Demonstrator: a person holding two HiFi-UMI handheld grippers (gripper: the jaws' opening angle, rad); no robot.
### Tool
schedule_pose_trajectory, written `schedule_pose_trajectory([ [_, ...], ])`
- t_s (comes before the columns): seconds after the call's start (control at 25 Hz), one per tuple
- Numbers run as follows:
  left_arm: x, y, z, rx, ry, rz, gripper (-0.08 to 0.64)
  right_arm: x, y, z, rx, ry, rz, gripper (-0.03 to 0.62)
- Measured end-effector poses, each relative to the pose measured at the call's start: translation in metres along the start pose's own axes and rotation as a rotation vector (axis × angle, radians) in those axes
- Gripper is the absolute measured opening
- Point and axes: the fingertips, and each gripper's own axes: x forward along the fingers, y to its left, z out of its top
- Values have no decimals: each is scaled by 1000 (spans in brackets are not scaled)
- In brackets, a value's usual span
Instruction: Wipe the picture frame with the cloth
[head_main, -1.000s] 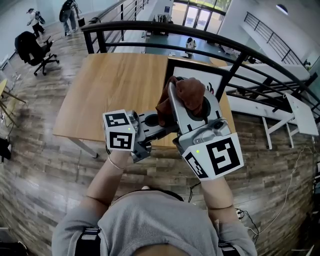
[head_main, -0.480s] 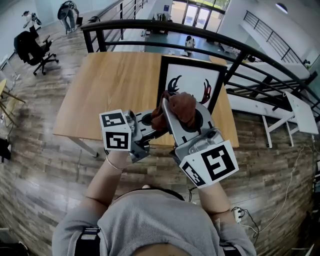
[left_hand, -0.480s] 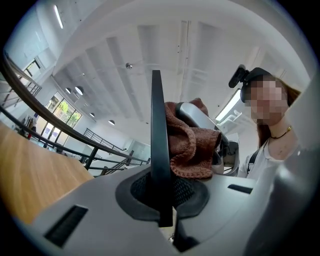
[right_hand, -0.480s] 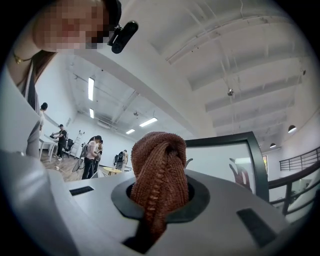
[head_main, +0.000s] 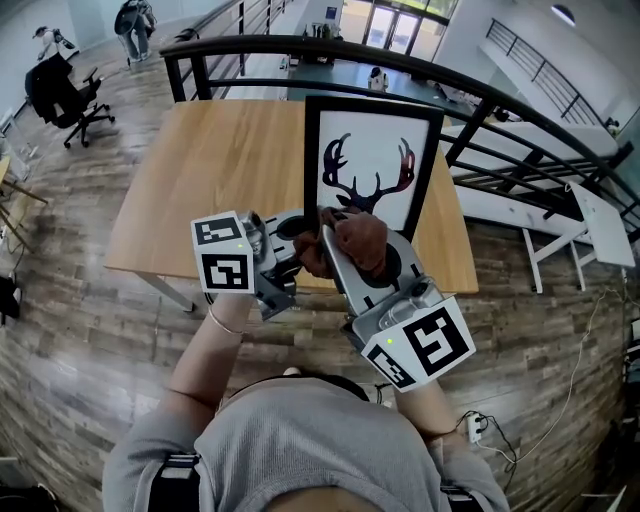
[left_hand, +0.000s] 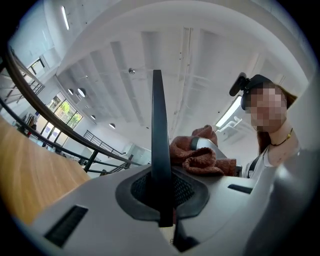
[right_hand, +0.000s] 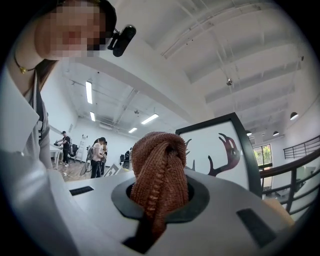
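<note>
The fingers of our left gripper (left_hand: 162, 212) pinch the stiff picture frame (head_main: 372, 170), which may break, by its thin edge, while our right gripper (right_hand: 150, 222) squeezes the soft cloth (right_hand: 160, 170).

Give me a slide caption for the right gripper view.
Right hand-held gripper shut on a brown cloth, the antler picture frame upright behind.

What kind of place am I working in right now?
Probably an open-plan office mezzanine: a black railing with a lower floor beyond it, an office chair, and a wooden table.
</note>
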Motion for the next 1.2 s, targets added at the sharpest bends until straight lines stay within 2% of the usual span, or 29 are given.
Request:
schedule_pose_trajectory([
  [0.52,1,3,-1,7,-10,33,17,-22,6,-28,28,52,12,44],
  [0.88,1,4,0,25,-24,59,17,-36,13,-51,10,137,55,44],
  [1.04,1,5,-2,30,-11,64,17,-42,7,-10,-73,45,62,44],
  [1.2,0,9,-3,2,10,54,17,-37,-22,65,-162,-127,-33,44],
])
